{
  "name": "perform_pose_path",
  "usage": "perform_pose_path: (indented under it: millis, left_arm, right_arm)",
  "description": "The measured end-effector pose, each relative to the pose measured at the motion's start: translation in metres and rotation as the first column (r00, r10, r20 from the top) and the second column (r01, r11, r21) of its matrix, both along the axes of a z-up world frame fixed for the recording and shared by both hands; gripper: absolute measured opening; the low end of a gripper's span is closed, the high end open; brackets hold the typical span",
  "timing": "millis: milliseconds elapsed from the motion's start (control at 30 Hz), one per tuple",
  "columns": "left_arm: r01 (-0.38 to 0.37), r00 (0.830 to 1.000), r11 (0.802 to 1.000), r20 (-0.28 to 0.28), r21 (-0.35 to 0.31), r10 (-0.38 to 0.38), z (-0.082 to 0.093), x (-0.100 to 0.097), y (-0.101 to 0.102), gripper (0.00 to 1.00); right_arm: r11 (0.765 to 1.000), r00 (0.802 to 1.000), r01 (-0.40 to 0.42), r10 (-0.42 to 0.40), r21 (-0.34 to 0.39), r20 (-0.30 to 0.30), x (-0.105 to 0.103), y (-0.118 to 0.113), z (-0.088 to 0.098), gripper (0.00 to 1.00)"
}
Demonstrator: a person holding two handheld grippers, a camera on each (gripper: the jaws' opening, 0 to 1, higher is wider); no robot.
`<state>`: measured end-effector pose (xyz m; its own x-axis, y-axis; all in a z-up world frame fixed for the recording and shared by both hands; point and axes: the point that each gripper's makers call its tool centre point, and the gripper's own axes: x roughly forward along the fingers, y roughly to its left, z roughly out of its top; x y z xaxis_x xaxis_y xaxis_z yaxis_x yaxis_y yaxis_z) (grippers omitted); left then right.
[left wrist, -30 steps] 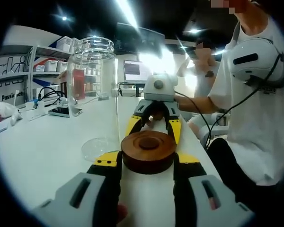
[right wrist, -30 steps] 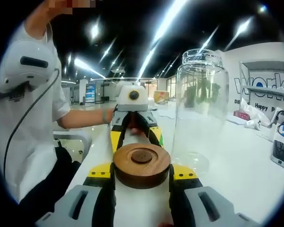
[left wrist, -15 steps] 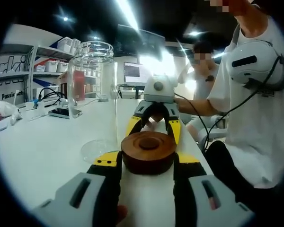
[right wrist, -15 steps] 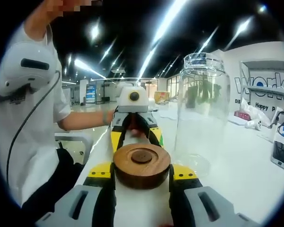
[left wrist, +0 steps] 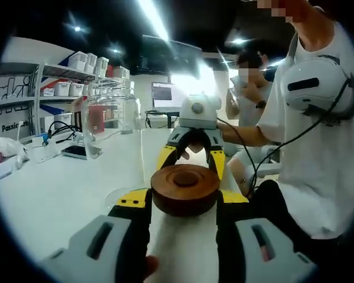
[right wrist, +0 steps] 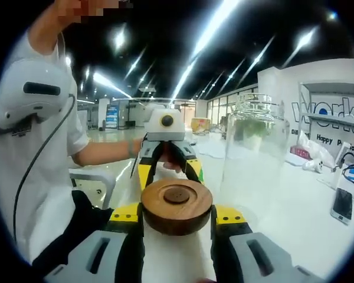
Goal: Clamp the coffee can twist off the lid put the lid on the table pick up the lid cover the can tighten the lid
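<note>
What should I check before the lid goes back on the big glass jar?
1. Wooden lid gripped: ok, left gripper and right gripper both press its sides.
2. Glass jar mouth open: ok.
3. Jar upright on the table: ok.
4. Lid lined up over the jar mouth: not ok, the jar stands off to the side.
5. Jar held steady: not ok, nothing grips it.
6. Lid lifted off the table: cannot tell.

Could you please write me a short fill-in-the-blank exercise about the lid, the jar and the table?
1. The lid between the jaws is made of ___.
2. The jar is made of clear ___.
3. The table under the jar is ___.
4. In the left gripper view, the jar stands to the ___ of the lid.
Missing words: wood; glass; white; left.
</note>
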<state>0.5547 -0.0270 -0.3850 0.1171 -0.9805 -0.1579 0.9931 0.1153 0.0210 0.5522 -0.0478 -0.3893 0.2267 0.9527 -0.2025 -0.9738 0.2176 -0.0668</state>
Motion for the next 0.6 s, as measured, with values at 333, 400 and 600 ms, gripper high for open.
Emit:
perform_pose_path:
  millis: [333, 400, 600]
  left_arm:
    - [-0.003, 1.0, 1.0, 0.017, -0.017, 0.003, 0.015, -0.007, 0.0, 0.33]
    - [-0.003, 1.0, 1.0, 0.023, -0.022, 0.004, 0.019, -0.007, 0.0, 0.33]
    - [-0.003, 0.999, 1.0, 0.042, -0.018, 0.003, 0.028, -0.007, -0.001, 0.33]
  right_arm:
    - [1.0, 1.0, -0.005, 0.005, -0.011, 0.017, -0.006, 0.0, 0.017, 0.39]
    - [1.0, 1.0, -0.007, 0.007, -0.012, 0.023, -0.007, 0.0, 0.021, 0.39]
    - [1.0, 0.999, -0.004, 0.004, -0.015, 0.042, -0.008, -0.001, 0.028, 0.39]
